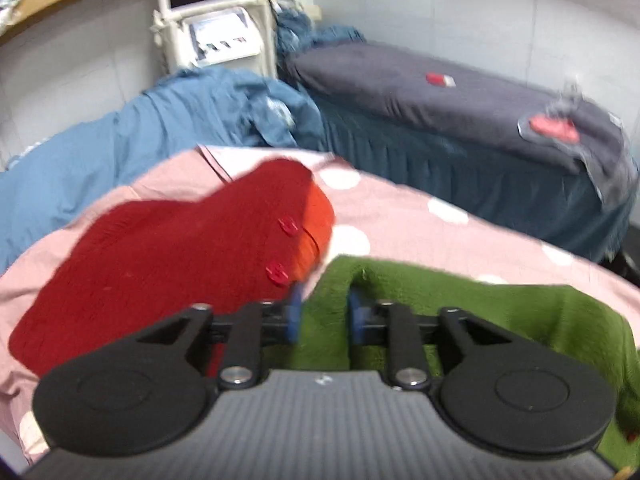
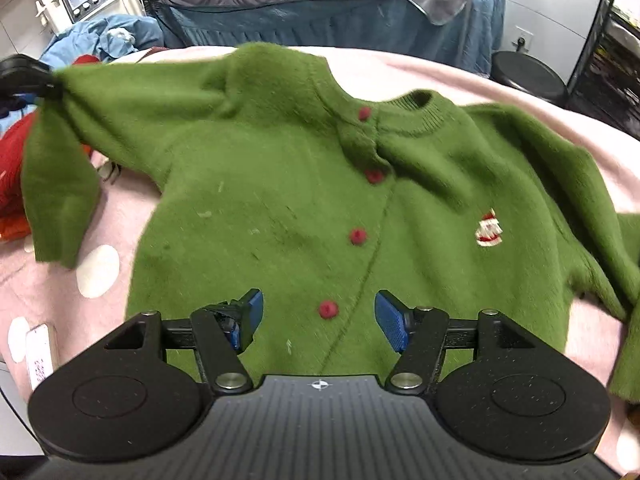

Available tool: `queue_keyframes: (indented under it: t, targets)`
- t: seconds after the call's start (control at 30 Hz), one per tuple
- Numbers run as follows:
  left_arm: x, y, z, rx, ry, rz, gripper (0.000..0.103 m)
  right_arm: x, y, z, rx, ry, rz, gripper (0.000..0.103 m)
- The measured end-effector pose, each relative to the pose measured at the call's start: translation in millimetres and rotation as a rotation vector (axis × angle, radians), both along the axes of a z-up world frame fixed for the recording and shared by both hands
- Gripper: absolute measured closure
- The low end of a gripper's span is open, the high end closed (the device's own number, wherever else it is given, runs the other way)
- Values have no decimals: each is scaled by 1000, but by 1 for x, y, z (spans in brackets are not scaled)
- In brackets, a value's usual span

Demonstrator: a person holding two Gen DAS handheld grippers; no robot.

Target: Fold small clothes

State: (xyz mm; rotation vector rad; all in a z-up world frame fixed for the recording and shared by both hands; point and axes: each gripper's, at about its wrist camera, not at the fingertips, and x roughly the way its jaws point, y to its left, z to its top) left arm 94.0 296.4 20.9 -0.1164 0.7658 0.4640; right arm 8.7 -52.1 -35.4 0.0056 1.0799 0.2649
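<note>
- Two claws are mine: my left claw (image 1: 323, 312) is clenched on the sleeve (image 2: 72, 92) of the green cardigan (image 2: 288, 200), holding that sleeve lifted off the bed.
- My right claw (image 2: 318, 318) is released, jaws spread wide, hovering above the cardigan's lower front near its bottom red button (image 2: 328, 309).
- Green cardigan: lies front-up, buttoned, on the pink dotted bedsheet (image 1: 400, 216).
- Red knit garment (image 1: 160, 248): just beside the cardigan, on the same sheet.
- Blue bedding (image 1: 160, 120) and a grey-covered bed (image 1: 440, 92): beyond.
</note>
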Motion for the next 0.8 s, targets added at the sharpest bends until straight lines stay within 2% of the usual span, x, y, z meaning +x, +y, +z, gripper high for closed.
queue_keyframes:
  t: [0.03, 0.07, 0.17, 0.3, 0.37, 0.43, 0.53, 0.67, 0.7, 0.73, 0.8]
  targets:
    - [-2, -4, -2, 4, 16, -19, 42, 1, 1, 1, 3, -2, 2, 2]
    - [-5, -10, -4, 12, 29, -44, 24, 1, 2, 1, 3, -3, 5, 2]
    - [-29, -25, -13, 21, 36, -116, 16, -2, 0, 1, 8, 2, 9, 2]
    - [-74, -42, -28, -98, 66, -265, 15, -13, -13, 0, 13, 12, -21, 2]
    - [-95, -48, -40, -166, 112, -319, 15, -22, -23, -2, 10, 23, -41, 2]
    - [-117, -56, -52, -226, 151, -372, 22, -32, -36, -3, 5, 33, -62, 2]
    - [-142, -70, -68, -266, 221, -455, 30, -46, -53, -2, 1, 45, -95, 2]
    - [-167, -89, -82, -436, 314, -529, 29, -68, -71, -1, -3, 67, -113, 1]
    - [-171, -93, -85, -462, 325, -544, 28, -73, -74, -1, -7, 72, -117, 1]
    - [-176, -101, -90, -471, 342, -555, 22, -79, -77, -1, -9, 82, -124, 1]
    - [-183, -117, -101, -464, 387, -569, 25, -88, -84, -3, -5, 99, -140, 1]
